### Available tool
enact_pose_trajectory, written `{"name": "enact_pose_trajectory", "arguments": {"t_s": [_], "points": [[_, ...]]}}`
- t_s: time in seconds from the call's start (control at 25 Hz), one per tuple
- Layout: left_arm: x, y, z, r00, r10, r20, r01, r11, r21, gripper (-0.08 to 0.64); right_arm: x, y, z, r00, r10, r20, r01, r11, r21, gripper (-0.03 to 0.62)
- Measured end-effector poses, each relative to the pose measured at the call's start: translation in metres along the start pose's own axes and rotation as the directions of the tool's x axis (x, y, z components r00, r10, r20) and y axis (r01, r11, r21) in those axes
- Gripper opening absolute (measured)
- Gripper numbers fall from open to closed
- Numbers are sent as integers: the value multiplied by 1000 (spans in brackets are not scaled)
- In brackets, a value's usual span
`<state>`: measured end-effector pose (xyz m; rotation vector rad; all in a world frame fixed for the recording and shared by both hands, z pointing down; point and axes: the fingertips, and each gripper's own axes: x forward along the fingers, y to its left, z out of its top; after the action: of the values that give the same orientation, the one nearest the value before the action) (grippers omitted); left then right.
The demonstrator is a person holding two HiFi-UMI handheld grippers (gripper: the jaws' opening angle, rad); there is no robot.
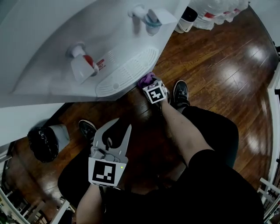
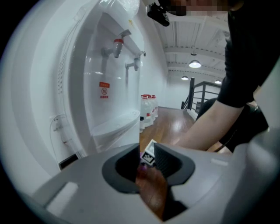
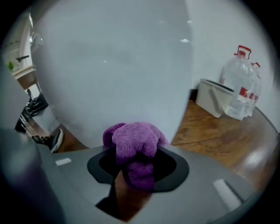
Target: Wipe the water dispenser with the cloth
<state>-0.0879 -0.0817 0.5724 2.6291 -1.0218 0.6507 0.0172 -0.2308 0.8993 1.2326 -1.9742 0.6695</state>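
Observation:
The white water dispenser [image 1: 52, 39] fills the upper left, with a red tap [image 1: 82, 61], a blue tap [image 1: 149, 18] and a slotted drip tray [image 1: 127, 72]. My right gripper [image 1: 149, 84] is shut on a bunched purple cloth [image 1: 146, 79], just below the drip tray's front edge. In the right gripper view the cloth [image 3: 133, 140] bulges from the jaws right at the dispenser's curved body [image 3: 118, 65]; whether they touch I cannot tell. My left gripper [image 1: 122, 125] hangs lower, above the floor and apart from the dispenser, its jaws drawn in and holding nothing [image 2: 146, 164].
A black bin bag [image 1: 42, 143] sits left of the dispenser's base. Water bottles [image 1: 218, 11] and a white bin [image 1: 187, 18] stand at the far right of the wooden floor [image 1: 227, 70]. The person's shoes [image 1: 180, 92] are close to the dispenser.

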Motion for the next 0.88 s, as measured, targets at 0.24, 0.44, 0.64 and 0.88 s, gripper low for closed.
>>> {"name": "enact_pose_trajectory", "arguments": {"t_s": [0.24,0.44,0.64,0.88], "points": [[-4,-3,3,1000,2,25,-1,1000,-23,126,21,187,-5,961,277,-19,-278,960,-38,169],[-4,-4,7,999,-5,33,7,999,-50,124,33,231,-14,934,356,-30,-357,934,-23,169],[-3,-10,1,999,-44,12,45,995,-93,126,47,128,-39,974,213,-80,-220,971,-99,169],[0,-6,3,999,-45,1,45,993,-109,126,35,-68,-28,991,-112,-67,112,994,-18,169]]}}
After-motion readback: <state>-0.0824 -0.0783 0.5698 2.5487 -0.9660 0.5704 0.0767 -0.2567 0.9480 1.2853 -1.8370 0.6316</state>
